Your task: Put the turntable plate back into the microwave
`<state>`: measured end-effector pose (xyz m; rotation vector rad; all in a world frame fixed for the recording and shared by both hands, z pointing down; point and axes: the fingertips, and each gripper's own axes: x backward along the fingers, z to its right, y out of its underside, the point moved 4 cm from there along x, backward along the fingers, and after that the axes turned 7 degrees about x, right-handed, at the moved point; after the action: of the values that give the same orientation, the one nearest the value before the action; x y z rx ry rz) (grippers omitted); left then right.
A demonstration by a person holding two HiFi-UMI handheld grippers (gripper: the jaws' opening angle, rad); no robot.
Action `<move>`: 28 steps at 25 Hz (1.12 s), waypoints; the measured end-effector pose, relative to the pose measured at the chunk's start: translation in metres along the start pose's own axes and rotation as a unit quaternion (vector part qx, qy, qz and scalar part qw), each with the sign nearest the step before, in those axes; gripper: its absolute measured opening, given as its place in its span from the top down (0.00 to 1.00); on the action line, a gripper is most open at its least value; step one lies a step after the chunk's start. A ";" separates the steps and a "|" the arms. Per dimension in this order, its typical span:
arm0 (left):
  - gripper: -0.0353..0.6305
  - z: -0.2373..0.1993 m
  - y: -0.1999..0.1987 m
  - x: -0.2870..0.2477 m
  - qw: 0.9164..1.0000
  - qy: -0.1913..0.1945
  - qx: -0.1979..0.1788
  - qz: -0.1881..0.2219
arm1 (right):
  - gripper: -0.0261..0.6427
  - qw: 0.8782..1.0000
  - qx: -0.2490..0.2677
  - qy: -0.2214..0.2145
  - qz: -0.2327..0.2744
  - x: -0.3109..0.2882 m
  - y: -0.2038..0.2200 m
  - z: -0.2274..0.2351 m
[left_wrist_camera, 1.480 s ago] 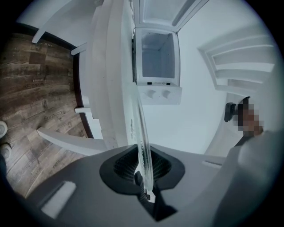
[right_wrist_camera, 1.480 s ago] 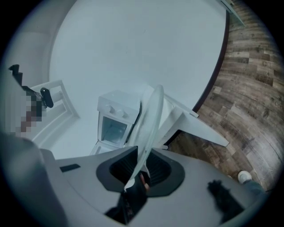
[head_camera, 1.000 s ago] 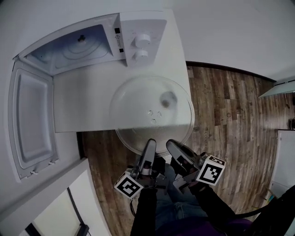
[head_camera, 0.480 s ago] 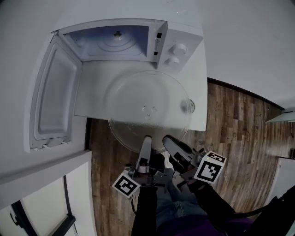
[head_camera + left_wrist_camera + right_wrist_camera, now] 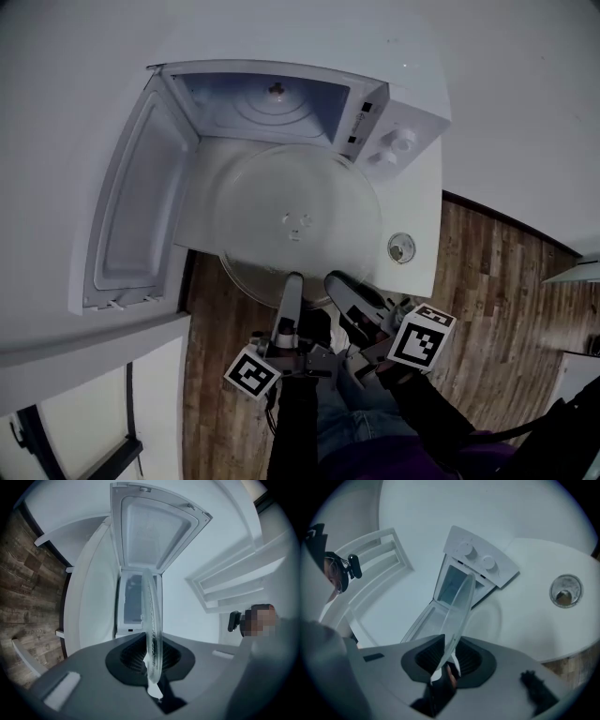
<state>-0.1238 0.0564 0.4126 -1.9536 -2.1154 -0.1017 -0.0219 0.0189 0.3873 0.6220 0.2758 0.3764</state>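
The clear glass turntable plate (image 5: 298, 220) hangs level in front of the open microwave (image 5: 272, 105), held by its near rim. My left gripper (image 5: 292, 279) is shut on that rim. In the left gripper view the plate (image 5: 152, 616) runs edge-on between the jaws of my left gripper (image 5: 153, 667). My right gripper (image 5: 336, 281) grips the rim beside it. Its jaws have just been opening a little, with the plate (image 5: 459, 604) still pinched in my right gripper (image 5: 446, 663). The cavity floor shows its drive hub (image 5: 276, 91).
The microwave door (image 5: 136, 225) stands swung out to the left. Two knobs (image 5: 398, 142) sit on the panel at the right. A small round metal dish (image 5: 401, 247) lies on the white table (image 5: 422, 211) right of the plate. Wooden floor lies below.
The plate and both grippers have come up and closer to the microwave's mouth. The microwave now lies straight ahead, and the small dish, earlier under the glass, sits uncovered to the right.
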 end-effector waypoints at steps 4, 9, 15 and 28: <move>0.90 -0.005 -0.030 -0.012 1.000 -0.014 0.001 -0.002 | 0.85 1.000 -0.009 0.004 -0.008 -0.033 -0.001 0.004; 0.90 -0.010 -0.064 -0.032 1.000 -0.022 0.008 -0.006 | 0.83 1.000 0.006 0.017 -0.008 -0.071 -0.006 0.007; 0.90 -0.018 -0.091 -0.058 0.999 -0.025 0.022 -0.009 | 0.78 0.998 0.048 0.042 -0.023 -0.099 -0.018 0.013; 0.89 -0.035 -0.131 -0.128 0.999 -0.033 0.006 -0.034 | 0.75 0.988 0.107 0.101 -0.049 -0.116 -0.037 0.028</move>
<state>-0.2399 -0.0879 0.4323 -1.9034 -2.2187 -0.0385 -0.1061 -0.0713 0.4025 0.7780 0.5446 0.3183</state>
